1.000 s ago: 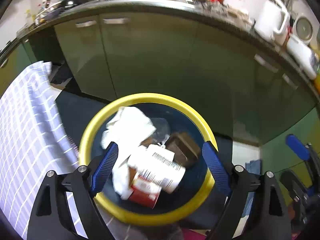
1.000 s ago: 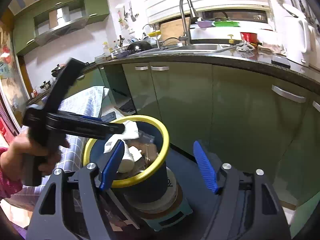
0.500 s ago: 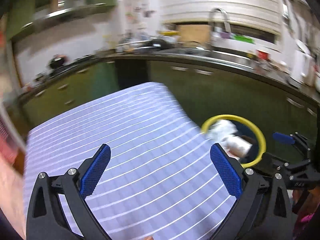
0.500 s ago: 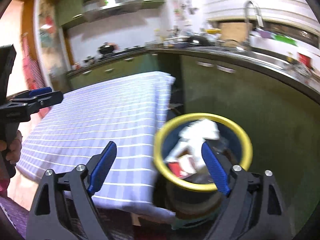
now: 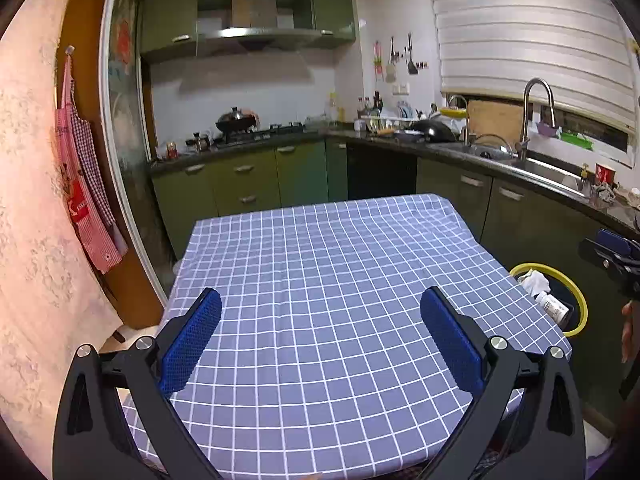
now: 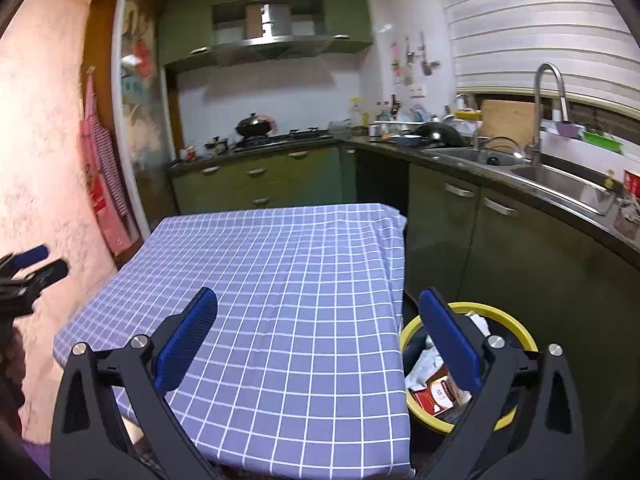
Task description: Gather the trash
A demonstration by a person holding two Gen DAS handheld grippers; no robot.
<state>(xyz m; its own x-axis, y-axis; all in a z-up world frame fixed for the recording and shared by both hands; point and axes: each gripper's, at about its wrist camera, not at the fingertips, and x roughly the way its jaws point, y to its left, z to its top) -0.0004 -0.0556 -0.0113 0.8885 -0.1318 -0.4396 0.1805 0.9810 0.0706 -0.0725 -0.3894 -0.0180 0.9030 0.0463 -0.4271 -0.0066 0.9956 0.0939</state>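
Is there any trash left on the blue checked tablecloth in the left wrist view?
No, the blue checked tablecloth shows only its grid pattern, with nothing lying on it between the open left gripper fingers.

Right tongs gape empty above the checked tablecloth, beside the trash-filled bin.

tablecloth: matt woven cloth, lightly creased
bin rim: glossy yellow plastic
trash in bin: crumpled paper, printed card
faucet: brushed metal
cabinet doors: smooth, semi-gloss green
finger pads: blue, dimpled texture
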